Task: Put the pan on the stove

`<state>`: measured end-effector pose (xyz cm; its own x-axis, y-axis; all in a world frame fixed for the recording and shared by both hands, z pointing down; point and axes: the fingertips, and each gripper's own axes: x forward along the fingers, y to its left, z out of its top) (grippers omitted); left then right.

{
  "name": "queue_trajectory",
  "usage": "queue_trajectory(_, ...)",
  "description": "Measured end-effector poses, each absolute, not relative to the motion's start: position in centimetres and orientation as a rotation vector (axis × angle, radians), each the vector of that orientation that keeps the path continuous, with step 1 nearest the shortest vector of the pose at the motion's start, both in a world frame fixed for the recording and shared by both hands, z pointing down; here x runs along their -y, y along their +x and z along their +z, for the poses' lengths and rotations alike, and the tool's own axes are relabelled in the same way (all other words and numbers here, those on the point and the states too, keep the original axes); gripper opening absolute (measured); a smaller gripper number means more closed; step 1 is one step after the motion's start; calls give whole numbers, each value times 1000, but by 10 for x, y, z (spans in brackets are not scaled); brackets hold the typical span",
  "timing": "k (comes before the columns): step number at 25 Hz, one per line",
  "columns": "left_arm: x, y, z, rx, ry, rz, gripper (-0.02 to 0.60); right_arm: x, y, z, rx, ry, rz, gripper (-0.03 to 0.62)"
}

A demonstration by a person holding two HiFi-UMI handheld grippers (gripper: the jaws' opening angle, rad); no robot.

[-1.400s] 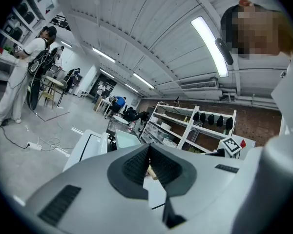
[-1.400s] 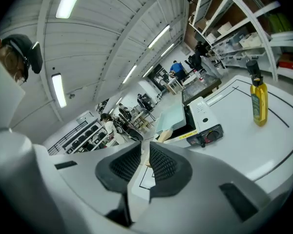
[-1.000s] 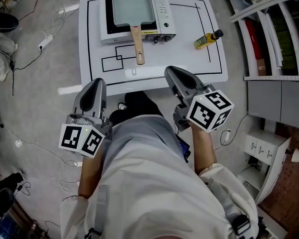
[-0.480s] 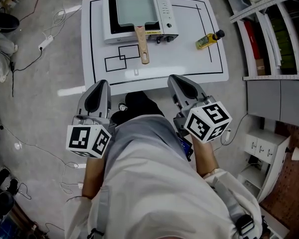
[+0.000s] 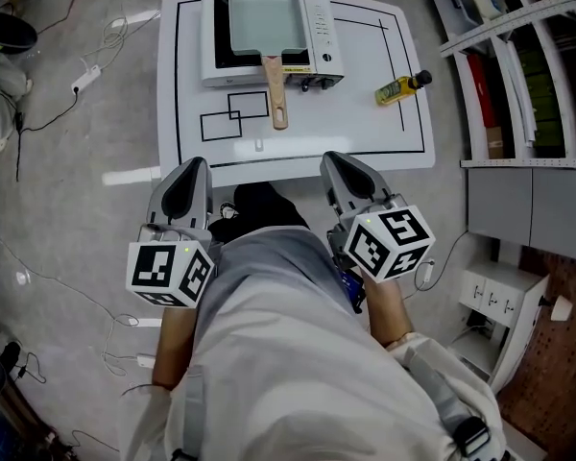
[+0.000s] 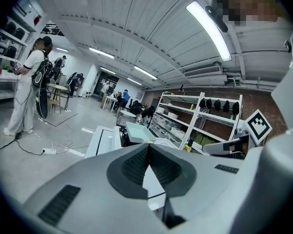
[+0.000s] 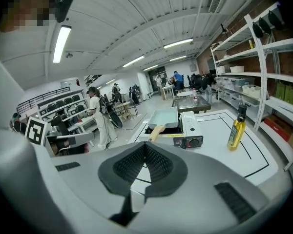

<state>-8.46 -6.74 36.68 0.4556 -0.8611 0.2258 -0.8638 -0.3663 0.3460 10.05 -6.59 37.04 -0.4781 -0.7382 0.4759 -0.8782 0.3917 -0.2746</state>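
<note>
Right gripper view: right gripper has its jaws closed pad to pad, with nothing between them. Left gripper view: left gripper jaws also meet at the tip and are empty.

Head view: both grippers are held side by side in front of the person's torso. Their tips are at the near edge of the white table, well apart from everything on it.

The pan is rectangular and pale teal. It sits on the burner of the portable gas stove, at the table's far side, left of centre. Its wooden handle juts toward the person past the stove's front edge, over black lines marked on the tabletop.

An oil bottle with a dark cap stands upright to the right of the stove, apart from it. Shelving runs along the right of the table.
</note>
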Motion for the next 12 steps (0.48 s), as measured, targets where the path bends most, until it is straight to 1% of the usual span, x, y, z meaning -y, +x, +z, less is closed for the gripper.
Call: queue_trajectory(12, 76, -75, 366, 1431, 2309, 25, 0, 70, 97, 379, 2304, 1406, 634, 9)
